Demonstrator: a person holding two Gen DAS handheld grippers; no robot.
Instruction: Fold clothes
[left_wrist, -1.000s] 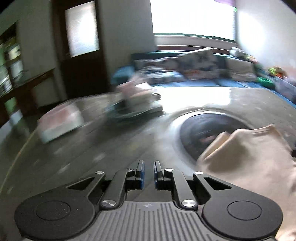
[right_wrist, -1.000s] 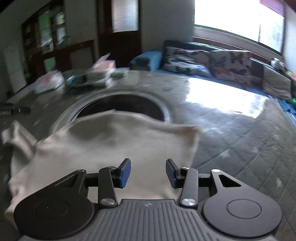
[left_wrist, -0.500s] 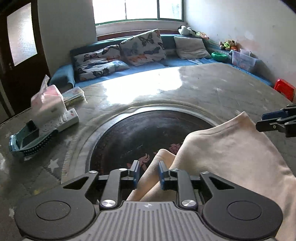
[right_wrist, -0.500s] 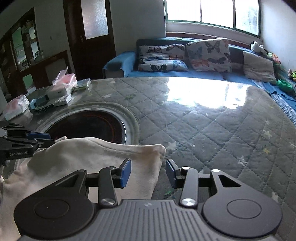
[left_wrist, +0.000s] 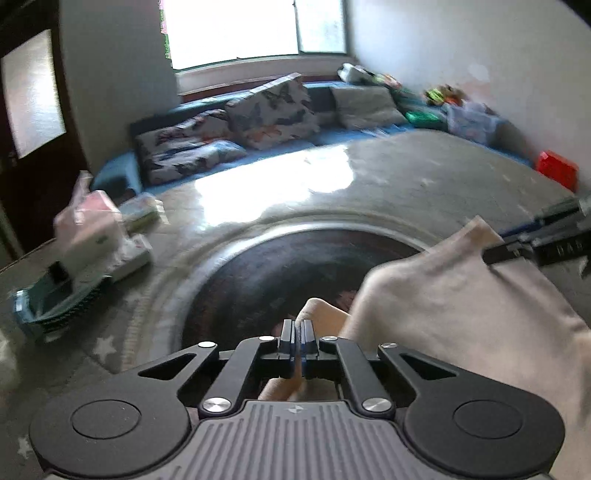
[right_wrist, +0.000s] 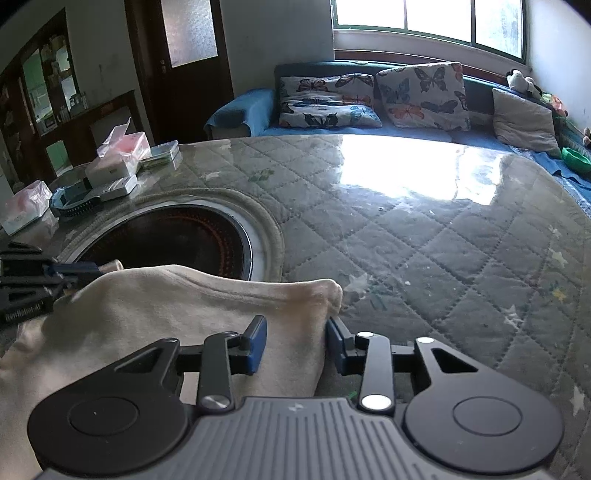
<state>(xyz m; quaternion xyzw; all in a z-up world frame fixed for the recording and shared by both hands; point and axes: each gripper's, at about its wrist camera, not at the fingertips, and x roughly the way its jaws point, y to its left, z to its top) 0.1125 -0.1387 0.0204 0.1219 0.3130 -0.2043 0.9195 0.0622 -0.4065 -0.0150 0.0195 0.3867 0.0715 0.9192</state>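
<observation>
A cream garment lies on the quilted grey table, partly over the round dark inset. My left gripper is shut on a fold of its left edge; that edge pokes out past the fingertips. In the right wrist view the garment fills the lower left. My right gripper is open, its jaws on either side of the garment's right corner, near the cloth. The left gripper shows in the right wrist view at the far left, and the right gripper in the left wrist view at the far right.
Tissue boxes and a blue tray with a remote sit at the table's far left. A blue sofa with butterfly cushions runs behind the table. A red box stands at the right. The quilted tabletop stretches to the right.
My left gripper swung onto the garment's left edge and shut on it. My right gripper moved forward to the garment's right corner and stayed open.
</observation>
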